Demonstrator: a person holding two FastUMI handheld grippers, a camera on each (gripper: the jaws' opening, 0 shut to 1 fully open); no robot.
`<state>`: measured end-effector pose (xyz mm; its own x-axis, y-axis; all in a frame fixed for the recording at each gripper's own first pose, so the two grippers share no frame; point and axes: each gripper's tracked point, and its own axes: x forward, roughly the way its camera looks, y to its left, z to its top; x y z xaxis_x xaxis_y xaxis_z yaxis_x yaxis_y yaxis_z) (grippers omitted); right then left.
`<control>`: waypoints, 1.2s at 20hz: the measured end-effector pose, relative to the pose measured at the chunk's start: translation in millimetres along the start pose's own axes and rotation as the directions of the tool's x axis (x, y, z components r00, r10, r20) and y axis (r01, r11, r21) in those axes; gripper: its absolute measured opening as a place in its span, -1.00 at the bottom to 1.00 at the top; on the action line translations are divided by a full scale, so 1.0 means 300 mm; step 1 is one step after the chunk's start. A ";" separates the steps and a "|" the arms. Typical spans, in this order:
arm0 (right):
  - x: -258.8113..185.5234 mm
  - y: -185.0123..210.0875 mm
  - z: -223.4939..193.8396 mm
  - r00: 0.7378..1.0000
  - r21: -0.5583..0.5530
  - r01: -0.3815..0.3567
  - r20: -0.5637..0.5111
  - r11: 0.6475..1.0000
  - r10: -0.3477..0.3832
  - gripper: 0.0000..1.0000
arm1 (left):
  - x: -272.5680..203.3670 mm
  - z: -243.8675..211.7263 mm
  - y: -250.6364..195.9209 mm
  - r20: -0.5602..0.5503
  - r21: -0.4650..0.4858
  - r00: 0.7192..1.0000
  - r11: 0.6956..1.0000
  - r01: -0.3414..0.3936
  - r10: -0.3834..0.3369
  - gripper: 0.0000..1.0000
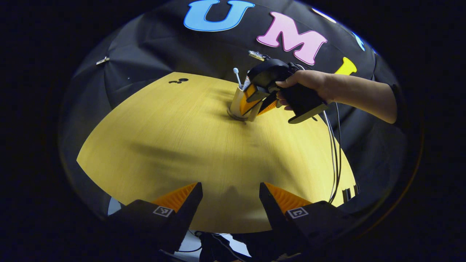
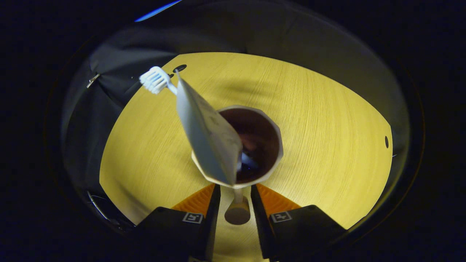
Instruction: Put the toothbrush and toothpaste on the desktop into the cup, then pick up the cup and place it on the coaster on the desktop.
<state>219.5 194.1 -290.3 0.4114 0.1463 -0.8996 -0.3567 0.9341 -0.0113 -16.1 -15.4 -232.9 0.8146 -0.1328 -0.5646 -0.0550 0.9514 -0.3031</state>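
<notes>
Right gripper view: cup (image 2: 255, 145), pale outside, dark inside, standing upright on the yellow wooden surface (image 2: 327, 127). Contents: toothpaste tube (image 2: 207, 138) leaning on the near rim, flat end up; toothbrush (image 2: 156, 80) beside it, bristle head well above the rim. Both are already loaded, so the cup is ready for carrying. Right hand-held gripper (image 2: 235, 198), fingers narrowed around the cup's handle (image 2: 237, 213), which sits in the gap between them; pressing contact on both sides cannot be confirmed, so the grip is judged closing or just closed, likely chosen to keep the cup level with the tall items inside.

Left gripper view: right hand-held gripper (image 1: 260, 102) held by a person's hand (image 1: 305, 85), set against the cup (image 1: 238, 105) at the far side of the surface. A round base under the cup, possibly the coaster (image 1: 236, 117), cannot be told for certain. Left hand-held gripper (image 1: 229, 196), jaws wide apart, holding nothing, hovering over bare surface near its close edge.
</notes>
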 end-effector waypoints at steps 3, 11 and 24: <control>-0.076 0.019 -0.028 0.999 0.005 -0.031 0.027 1.000 0.031 1.00 | -0.015 0.014 -0.022 0.012 0.048 1.000 0.999 0.016 -0.017 0.95; -0.444 -0.044 -0.030 0.969 0.070 -0.014 0.248 0.997 -0.004 0.97 | -0.124 0.287 -0.042 0.215 0.243 0.976 0.970 -0.022 -0.031 0.95; -1.276 -0.260 0.074 0.569 0.330 0.089 0.758 0.940 -0.320 0.96 | -0.421 0.848 -0.158 0.517 0.333 0.845 0.942 -0.047 -0.141 0.95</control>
<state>108.3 72.3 64.6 0.9837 0.0305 -0.1772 -0.0214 0.9984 0.0532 30.5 26.9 48.3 0.9940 -0.1025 -0.0376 0.1024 0.9947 -0.0029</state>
